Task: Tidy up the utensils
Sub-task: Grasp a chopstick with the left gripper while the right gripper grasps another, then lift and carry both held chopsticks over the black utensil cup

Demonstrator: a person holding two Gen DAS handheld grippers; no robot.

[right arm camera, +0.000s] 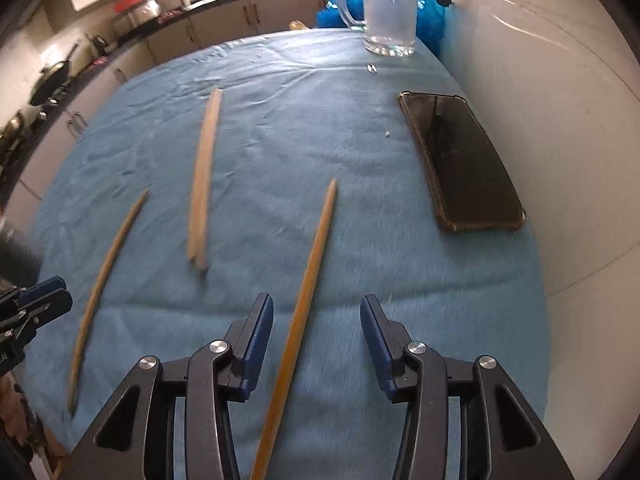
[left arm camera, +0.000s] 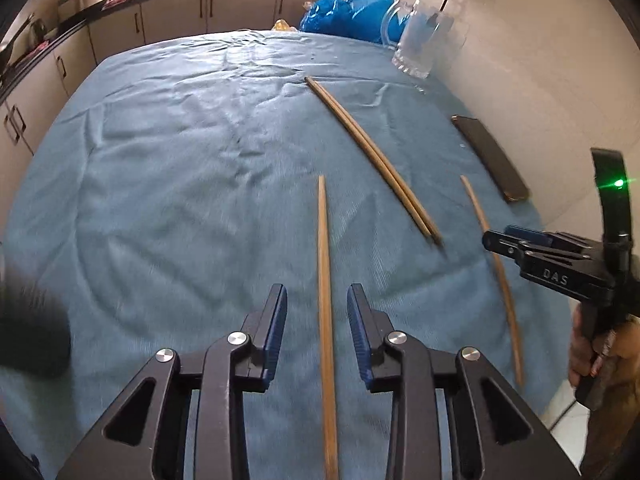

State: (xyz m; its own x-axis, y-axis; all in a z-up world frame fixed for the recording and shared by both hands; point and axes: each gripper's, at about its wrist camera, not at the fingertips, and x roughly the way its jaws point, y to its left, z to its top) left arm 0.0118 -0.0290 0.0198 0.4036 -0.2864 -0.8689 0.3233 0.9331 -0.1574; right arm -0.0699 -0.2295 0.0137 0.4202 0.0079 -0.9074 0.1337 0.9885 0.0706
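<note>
Each gripper straddles 1 loose chopstick on the blue-clothed bench [left arm camera: 160, 184]: left gripper [left arm camera: 317, 332] wide around its chopstick [left arm camera: 325, 300], right gripper [right arm camera: 317, 344] wide around another chopstick [right arm camera: 308, 280]. A pair of chopsticks [left arm camera: 368, 152] lies beyond. Pickup seems in hand; next, close squarely on each stick.

Right gripper [right arm camera: 316, 344] jaws apart astride a chopstick [right arm camera: 304, 304], phone [right arm camera: 460, 160] right, glass mug [right arm camera: 388, 8] far

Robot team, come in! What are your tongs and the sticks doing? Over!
Left tongs open, straddling one wooden chopstick. Right tongs open over another wooden chopstick. Pair of wooden chopsticks untouched. Black phone off aside.
</note>
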